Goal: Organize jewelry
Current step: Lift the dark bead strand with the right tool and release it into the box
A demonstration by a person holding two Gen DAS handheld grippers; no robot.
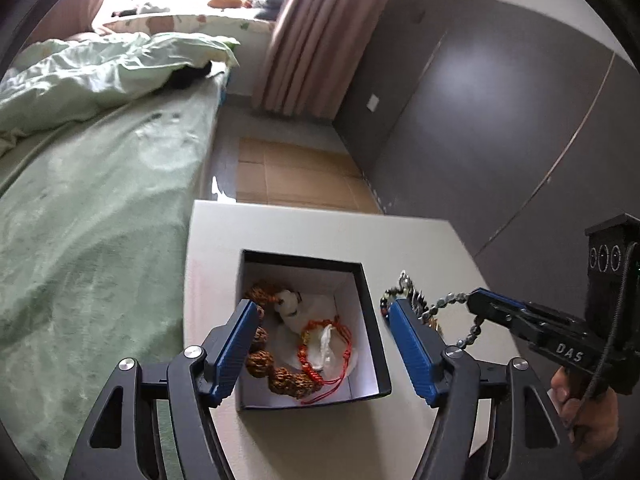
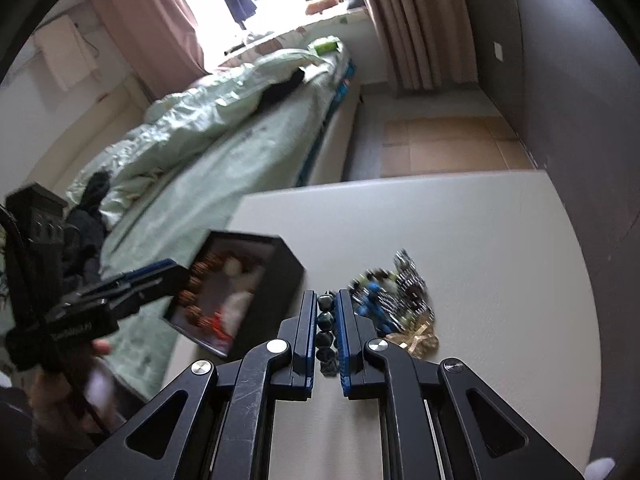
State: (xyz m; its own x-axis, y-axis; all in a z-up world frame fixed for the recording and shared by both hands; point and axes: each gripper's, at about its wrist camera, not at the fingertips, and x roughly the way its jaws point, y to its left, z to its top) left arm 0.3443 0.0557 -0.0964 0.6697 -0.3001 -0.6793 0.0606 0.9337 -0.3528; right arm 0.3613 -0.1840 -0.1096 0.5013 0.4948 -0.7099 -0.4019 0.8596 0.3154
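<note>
An open black box (image 1: 370, 308) with a white lining stands on the white table (image 1: 320, 224). Inside lie a brown beaded bracelet (image 1: 288, 380), a red cord bracelet (image 1: 320, 360) and a white pouch (image 1: 296, 304). My left gripper (image 1: 324, 316) is open, its fingers on either side of the box. My right gripper (image 2: 325, 320) is shut on a dark beaded bracelet (image 2: 325, 326), which hangs from it in the left wrist view (image 1: 452, 304). A pile of jewelry (image 2: 400, 292) lies on the table right of the box (image 2: 280, 280).
A bed with green bedding (image 1: 100, 220) lies left of the table. A grey wardrobe wall (image 1: 500, 120) stands on the right. Pink curtains (image 1: 312, 32) hang by the window at the back. Tiled floor (image 1: 288, 172) shows beyond the table.
</note>
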